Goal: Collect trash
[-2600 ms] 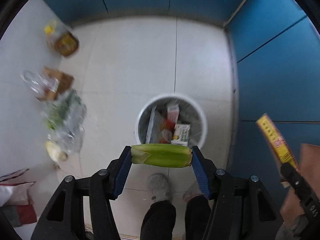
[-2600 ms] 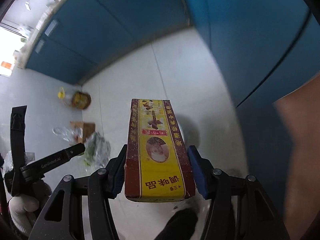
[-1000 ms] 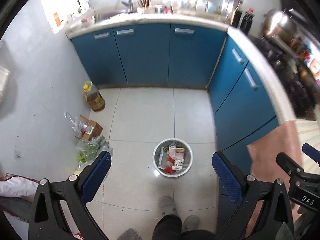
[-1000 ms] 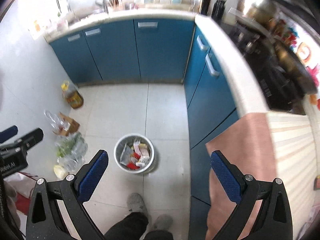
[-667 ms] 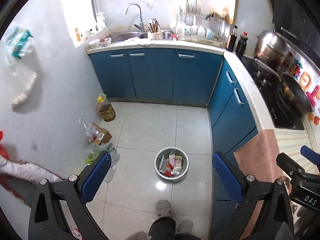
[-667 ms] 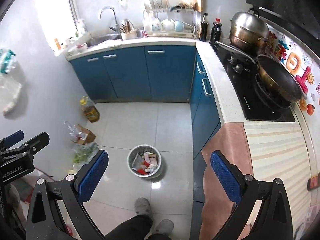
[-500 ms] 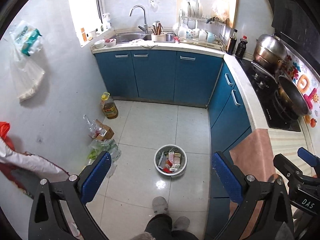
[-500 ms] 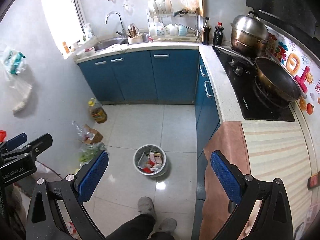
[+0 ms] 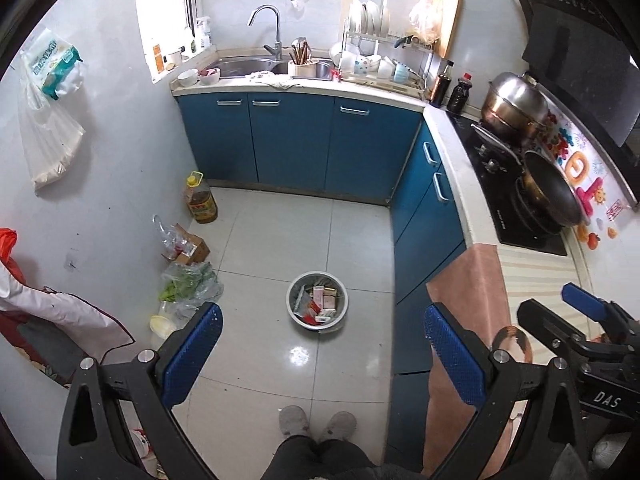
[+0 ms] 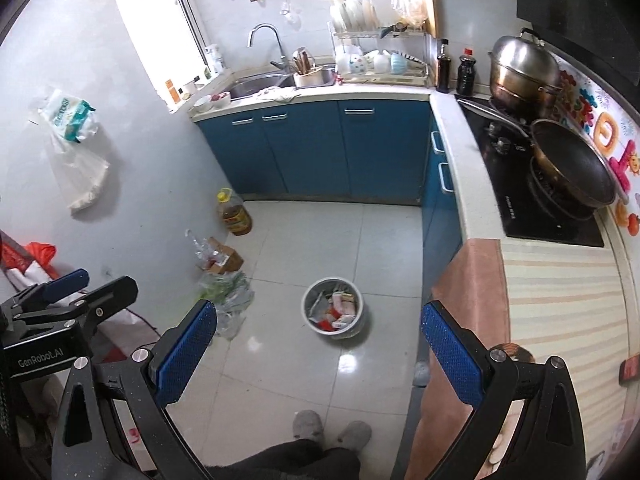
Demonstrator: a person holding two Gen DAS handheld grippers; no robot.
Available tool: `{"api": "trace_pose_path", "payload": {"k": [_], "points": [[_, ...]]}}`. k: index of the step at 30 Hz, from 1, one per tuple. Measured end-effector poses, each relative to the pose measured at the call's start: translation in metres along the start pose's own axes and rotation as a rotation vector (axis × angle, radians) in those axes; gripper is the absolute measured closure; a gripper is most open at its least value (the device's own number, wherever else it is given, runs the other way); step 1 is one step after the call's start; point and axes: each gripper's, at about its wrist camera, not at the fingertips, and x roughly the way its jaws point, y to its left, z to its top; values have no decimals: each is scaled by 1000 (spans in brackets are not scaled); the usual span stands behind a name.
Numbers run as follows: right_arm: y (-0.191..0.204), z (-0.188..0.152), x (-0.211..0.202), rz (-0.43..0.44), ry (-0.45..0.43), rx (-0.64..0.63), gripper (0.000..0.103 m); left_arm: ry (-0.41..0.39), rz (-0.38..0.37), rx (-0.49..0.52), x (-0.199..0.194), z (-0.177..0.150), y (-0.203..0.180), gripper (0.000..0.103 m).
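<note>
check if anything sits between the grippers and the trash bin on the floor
Nothing visible does. The left gripper and right gripper are both open and empty, held high above the trash bin. Only bare floor tile surrounds it. The bags by the wall lie off to the left, apart from the bin.

Both claws point(image 9: 320, 352) point(image 10: 318, 350) wide apart, empty

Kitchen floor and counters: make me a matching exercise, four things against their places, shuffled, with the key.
Things:
1. trash bin
2. oil bottle
3. wok
4. dish rack

Places:
A. on the stove
B. on the counter beside the sink
C. on the floor tiles in front of the person's feet
D. on the floor against the left wall

Pairs: 1-C, 2-D, 3-A, 4-B
</note>
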Motion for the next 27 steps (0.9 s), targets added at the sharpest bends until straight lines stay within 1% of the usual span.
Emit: {"api": "trace_pose_path", "payload": {"k": [2, 7, 11, 15, 27], "points": [[3, 0, -2, 5, 1, -1, 0, -6, -20, 2, -6, 0, 0, 0], [5, -2, -6, 14, 5, 4, 0, -12, -30, 8, -11, -3, 0, 0], [7, -4, -8, 21, 14, 9, 0, -9, -64, -4, -12, -3, 5, 0], [6, -6, -8, 34, 18, 21, 0, -4, -74, -2, -14, -6, 9, 0], [7, -15, -7, 30, 39, 33, 0, 7, -91, 5, -14, -11, 11, 0]]}}
